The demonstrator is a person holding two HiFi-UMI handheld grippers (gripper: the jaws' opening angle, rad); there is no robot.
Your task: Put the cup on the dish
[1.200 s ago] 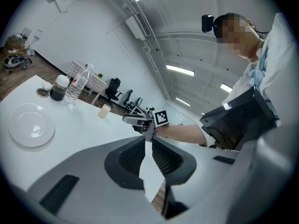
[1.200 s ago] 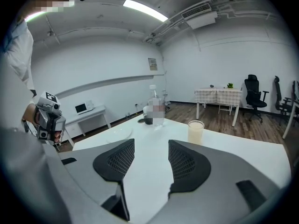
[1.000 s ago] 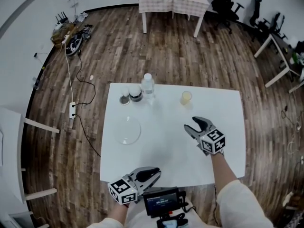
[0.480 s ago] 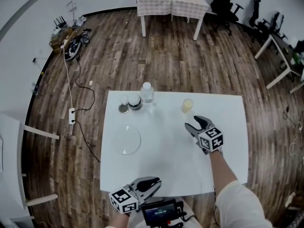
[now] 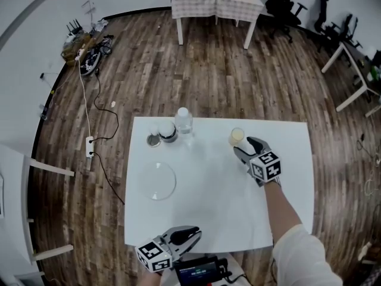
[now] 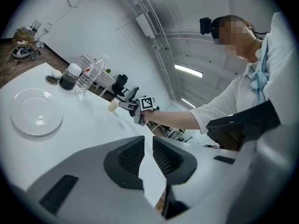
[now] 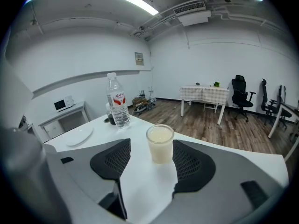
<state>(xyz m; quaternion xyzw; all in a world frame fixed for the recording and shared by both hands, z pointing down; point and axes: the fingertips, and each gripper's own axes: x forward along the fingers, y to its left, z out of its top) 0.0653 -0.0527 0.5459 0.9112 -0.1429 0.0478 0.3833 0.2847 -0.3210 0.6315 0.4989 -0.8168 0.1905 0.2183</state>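
Observation:
A clear cup (image 5: 236, 137) of pale liquid stands upright on the white table (image 5: 208, 201), toward its far right. My right gripper (image 5: 244, 146) is right behind it, open. Its jaws have just been opening. In the right gripper view the cup (image 7: 160, 143) stands framed between the tips of the right gripper (image 7: 150, 158), and neither pad presses on it. The clear glass dish (image 5: 157, 181) lies empty on the left side of the table. My left gripper (image 5: 195, 233) hovers at the near edge, with a narrow gap between its jaws and nothing in it.
A water bottle (image 5: 184, 120), a dark jar (image 5: 168, 131) and a small round lid (image 5: 154, 140) stand at the far left of the table, behind the dish. A screen device (image 5: 199, 270) sits below the near edge. Wooden floor surrounds the table.
My right gripper has moved away from me, up to the cup, and its jaws stand wider. The left gripper has sunk slightly toward the near edge. Cup and dish have not moved.

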